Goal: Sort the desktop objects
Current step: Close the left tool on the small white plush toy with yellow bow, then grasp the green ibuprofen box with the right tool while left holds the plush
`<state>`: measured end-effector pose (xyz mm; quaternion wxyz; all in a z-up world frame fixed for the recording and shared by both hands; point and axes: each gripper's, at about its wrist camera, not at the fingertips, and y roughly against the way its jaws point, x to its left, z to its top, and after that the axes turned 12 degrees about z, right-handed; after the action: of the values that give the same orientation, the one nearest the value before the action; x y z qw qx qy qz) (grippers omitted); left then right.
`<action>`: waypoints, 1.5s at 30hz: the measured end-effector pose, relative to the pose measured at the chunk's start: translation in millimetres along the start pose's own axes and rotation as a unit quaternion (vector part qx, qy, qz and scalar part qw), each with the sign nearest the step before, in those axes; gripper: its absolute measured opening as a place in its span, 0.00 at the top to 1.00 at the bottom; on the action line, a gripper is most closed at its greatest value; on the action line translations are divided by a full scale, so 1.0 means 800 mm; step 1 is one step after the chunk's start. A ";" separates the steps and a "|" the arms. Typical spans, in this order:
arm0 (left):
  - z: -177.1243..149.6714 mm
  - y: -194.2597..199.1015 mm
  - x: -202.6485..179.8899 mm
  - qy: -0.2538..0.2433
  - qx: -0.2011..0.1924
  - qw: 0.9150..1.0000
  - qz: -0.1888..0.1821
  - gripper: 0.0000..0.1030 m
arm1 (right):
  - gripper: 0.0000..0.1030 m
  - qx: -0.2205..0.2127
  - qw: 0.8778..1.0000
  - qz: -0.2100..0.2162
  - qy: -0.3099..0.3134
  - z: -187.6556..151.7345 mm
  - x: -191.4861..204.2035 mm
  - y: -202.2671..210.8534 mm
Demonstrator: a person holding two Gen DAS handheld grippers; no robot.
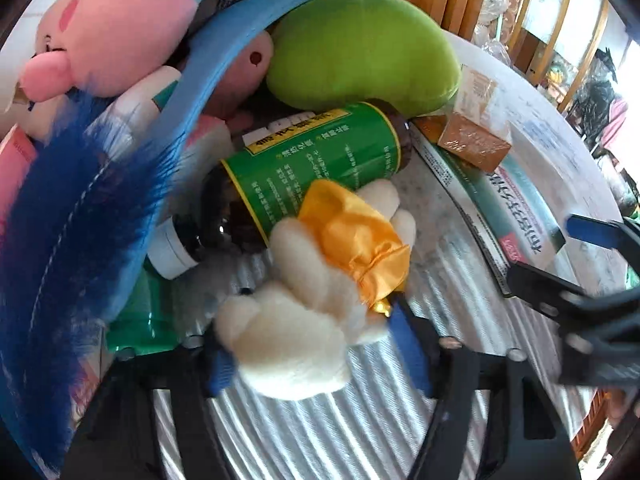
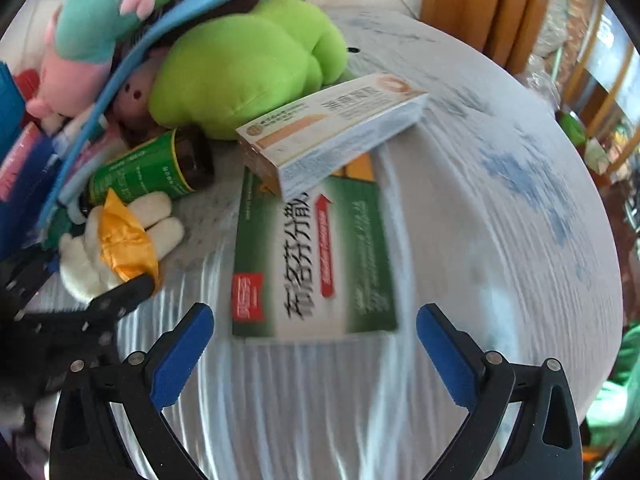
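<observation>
Closest to me, my left gripper (image 1: 316,340) is clenched on a small white plush toy with a yellow satin bow (image 1: 304,320), holding it just above the counter (image 2: 500,240). The toy fills the space between the blue pads, so it hangs in my grasp, not on the surface.

My right gripper (image 2: 316,348) is spread wide and grips nothing. Straight ahead of it, flat on the counter, lies a large green and white medicine box (image 2: 316,264). Its long axis runs away from me, roughly in line with the gripper's fingers, so the open fingers face its narrow near end and could straddle its width. My right hand is clearly the nearer one to this box; the left is off to the side and already occupied.

A little farther on, a smaller white and orange carton (image 2: 332,132) rests tilted on the big box's far end. Beside it, to the left, a brown bottle with a green label (image 1: 312,168) lies on its side.

Farthest back is a heap of soft toys: a lime green plush (image 2: 248,76), a pink plush (image 1: 112,28), and a curved blue band (image 1: 224,48) across them, possibly a basket rim, though blur makes that uncertain.
</observation>
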<state>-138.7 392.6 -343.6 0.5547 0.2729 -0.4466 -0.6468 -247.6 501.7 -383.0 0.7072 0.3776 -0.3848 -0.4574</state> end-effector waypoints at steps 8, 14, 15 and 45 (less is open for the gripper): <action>-0.015 0.011 0.027 0.063 -0.005 0.998 -0.009 0.58 | 0.13 0.021 1.000 0.006 0.000 0.004 -0.007 -0.007; 0.000 0.002 0.036 0.058 -0.010 0.998 -0.018 0.52 | 0.00 0.014 1.000 0.016 0.009 0.020 0.000 -0.007; 0.003 0.002 0.031 0.053 -0.019 0.998 -0.010 0.54 | 0.00 0.015 1.000 0.014 0.009 0.025 -0.001 -0.013; -0.052 0.089 -0.006 0.149 -0.019 0.984 0.098 0.64 | 0.12 0.084 0.991 0.073 0.069 -0.070 0.044 0.015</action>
<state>-68.8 386.5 -300.7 0.6809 0.3109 -0.3707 -0.5499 -183.4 482.3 -389.1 0.7295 0.4370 -0.3988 -0.3432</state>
